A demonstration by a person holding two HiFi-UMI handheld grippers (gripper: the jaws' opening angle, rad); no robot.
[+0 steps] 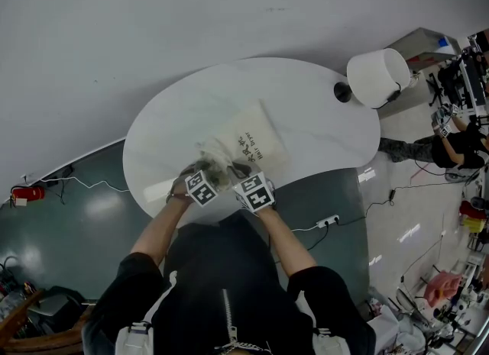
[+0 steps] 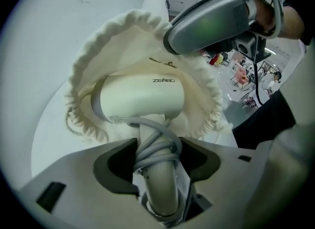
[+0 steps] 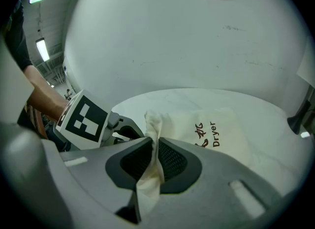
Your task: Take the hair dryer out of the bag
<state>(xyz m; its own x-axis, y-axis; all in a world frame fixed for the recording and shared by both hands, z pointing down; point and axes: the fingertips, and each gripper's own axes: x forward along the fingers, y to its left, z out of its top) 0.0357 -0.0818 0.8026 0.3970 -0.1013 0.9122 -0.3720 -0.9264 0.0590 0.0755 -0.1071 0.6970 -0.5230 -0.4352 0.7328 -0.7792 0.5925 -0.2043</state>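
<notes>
**A:** Where do we stand with the hair dryer (image 2: 142, 97)?

**B:** We are partway through the pull-out, as we read it. Its cream body sits inside the ruffled mouth of the bag (image 2: 106, 41), and only the handle (image 2: 160, 188) sticks out towards us.

**A:** And what do we have hold of?

**B:** The left gripper (image 2: 156, 159) has its jaws clenched on that handle, over the grey cord (image 2: 155, 142) wound round it. The right gripper (image 3: 153, 159) has its jaws pinched on a fold of cloth at the bag's opening (a thin pinch, just the fabric and nothing of the dryer).

**A:** So we have one gripper for the dryer and one for the bag.

**B:** Yes, and the bag itself lies flat on the white round surface (image 1: 321, 94), printed side up, just in front of both grippers.

**A:** What does the next move ask of us?

**B:** We think the left should draw the handle back and up, away from the opening, while the right keeps the cloth pinned so the bag does not ride along. The body is wider than the handle, so we expect the gathered rim to catch on it. A slow pull with the mouth held wide should free it.
</notes>
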